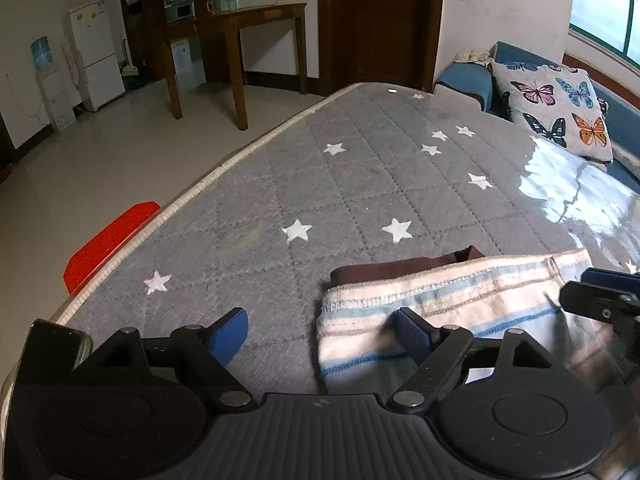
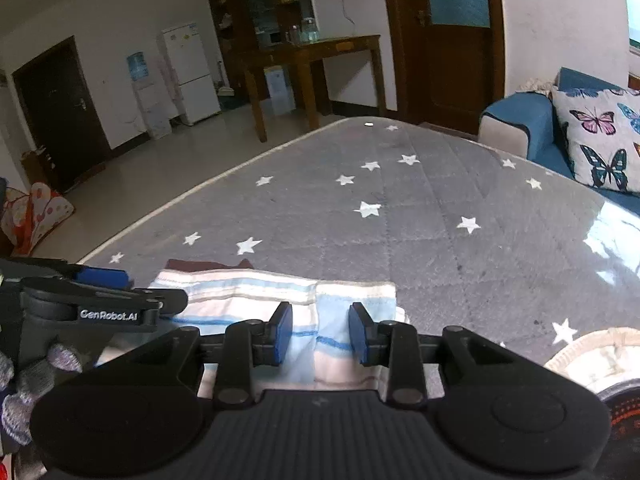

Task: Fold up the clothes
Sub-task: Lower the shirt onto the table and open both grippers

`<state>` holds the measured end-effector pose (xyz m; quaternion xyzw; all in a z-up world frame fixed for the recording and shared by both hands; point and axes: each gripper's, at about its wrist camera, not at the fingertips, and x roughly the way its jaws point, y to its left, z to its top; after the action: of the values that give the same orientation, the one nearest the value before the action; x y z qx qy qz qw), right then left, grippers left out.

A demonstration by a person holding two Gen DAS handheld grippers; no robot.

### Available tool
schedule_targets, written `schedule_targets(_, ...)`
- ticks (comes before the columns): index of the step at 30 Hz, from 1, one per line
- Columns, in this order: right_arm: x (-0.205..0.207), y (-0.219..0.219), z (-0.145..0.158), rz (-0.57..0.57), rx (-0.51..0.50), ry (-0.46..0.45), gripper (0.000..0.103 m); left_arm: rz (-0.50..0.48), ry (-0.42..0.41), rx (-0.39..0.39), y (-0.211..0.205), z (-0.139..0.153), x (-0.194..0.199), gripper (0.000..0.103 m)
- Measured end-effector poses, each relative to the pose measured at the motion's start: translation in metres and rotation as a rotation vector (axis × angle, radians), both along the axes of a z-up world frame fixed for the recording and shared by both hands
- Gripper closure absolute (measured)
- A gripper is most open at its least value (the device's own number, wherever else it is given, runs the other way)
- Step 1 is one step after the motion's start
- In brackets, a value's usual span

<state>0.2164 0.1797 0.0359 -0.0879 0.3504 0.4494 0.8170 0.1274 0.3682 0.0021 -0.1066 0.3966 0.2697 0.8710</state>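
- The striped garment (image 1: 460,304), white with blue and grey bands, lies folded into a flat packet near the near edge of the star-patterned mattress (image 1: 320,184), toward its right half in the left wrist view; a dark brown piece (image 1: 400,268) shows from under its far edge.
- The left gripper (image 1: 324,332) stands wide open. Its right pad is over the packet's left end and its left pad over bare mattress, so nothing is pinched.
- The right gripper (image 2: 320,334) is partly closed over the packet's right part. A gap shows between the pads and the cloth seems to lie flat under them. I judge it is holding nothing, though the near part of the cloth is hidden by the gripper body.
- The folding looks almost finished; what remains is probably tidying or moving the packet.
- Risk: a pad that drags as the grippers lift away could pull up the top layer and undo the fold.
- Risk: the left gripper straddles the packet's left edge, so closing there would catch only the edge layers and bunch them.
- Risk: the mattress has a glossy cover, bright with glare at its right side, so a sideways nudge may slide the whole packet.
- Risk: a woven basket (image 2: 592,350) sits just off the near right corner in the right wrist view, and a careless swing might knock it.
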Motion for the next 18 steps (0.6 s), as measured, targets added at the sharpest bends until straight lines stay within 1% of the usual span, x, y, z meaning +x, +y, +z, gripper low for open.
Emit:
schedule_targets(5,-0.021,-0.015,0.007,0.055,-0.011,-0.009,0.071,-0.017,-0.01,0.009,-0.01,0.007,-0.019,0.019)
schedule_targets(9,-0.045,-0.029,0.01,0.107,-0.028,-0.028,0.071,-0.041,-0.021,0.018,-0.022,0.012,-0.04,0.015)
schedule_targets(14,-0.075,-0.055,0.013,0.131,-0.014,-0.044,0.071,-0.066,-0.03,0.023,-0.043,0.012,-0.071,0.015)
schedule_targets(18,-0.093,-0.07,0.007,0.131,-0.027,-0.054,0.071,-0.078,-0.025,0.025,-0.059,0.009,-0.092,0.014)
